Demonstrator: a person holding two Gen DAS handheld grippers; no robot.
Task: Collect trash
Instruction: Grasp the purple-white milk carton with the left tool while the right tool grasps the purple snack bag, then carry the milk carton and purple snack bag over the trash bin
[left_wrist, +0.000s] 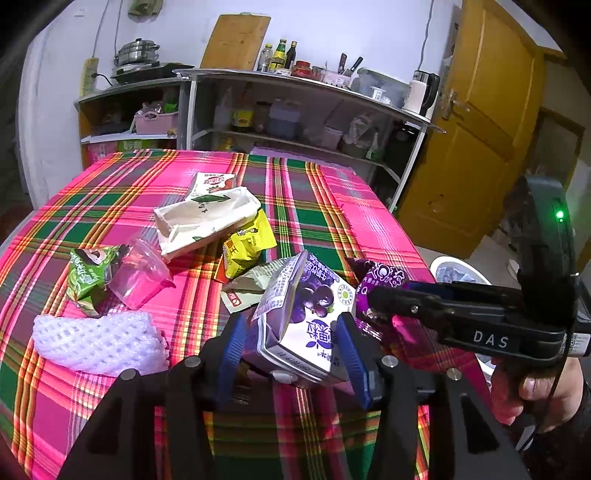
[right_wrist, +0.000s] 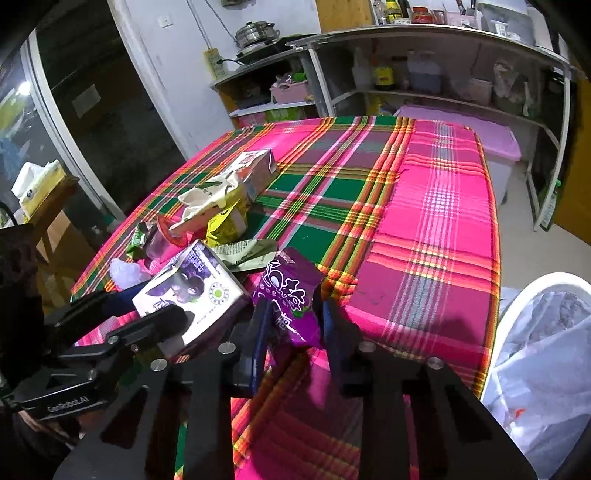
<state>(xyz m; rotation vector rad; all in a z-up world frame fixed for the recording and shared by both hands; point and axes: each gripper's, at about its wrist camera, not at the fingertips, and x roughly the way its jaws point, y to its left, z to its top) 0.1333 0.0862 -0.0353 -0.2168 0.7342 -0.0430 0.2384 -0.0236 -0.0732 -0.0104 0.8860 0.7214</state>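
trash lay scattered on plaid tablecloth (left_wrist: 314, 177) near front edge. purple-white blueberry carton (left_wrist: 303, 317) sat tilted between blue pads of left gripper (left_wrist: 295, 347), jaws spread wide, contact unclear. purple snack wrapper (right_wrist: 291, 295) lay just right of carton, between fingers of right gripper (right_wrist: 293, 328), half closed around it, squeeze not certain. white lined bin (right_wrist: 543, 354) stood beside table at right.

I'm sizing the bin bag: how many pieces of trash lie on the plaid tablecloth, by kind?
Cardboard cartons: 3 (purple blueberry carton, white leaf-print box, small red-labelled carton)
Crinkly snack wrappers: 4 (green wrapper, yellow wrapper, beige wrapper, purple wrapper)
Clear plastic cup: 1
White foam net sleeve: 1
Total: 9
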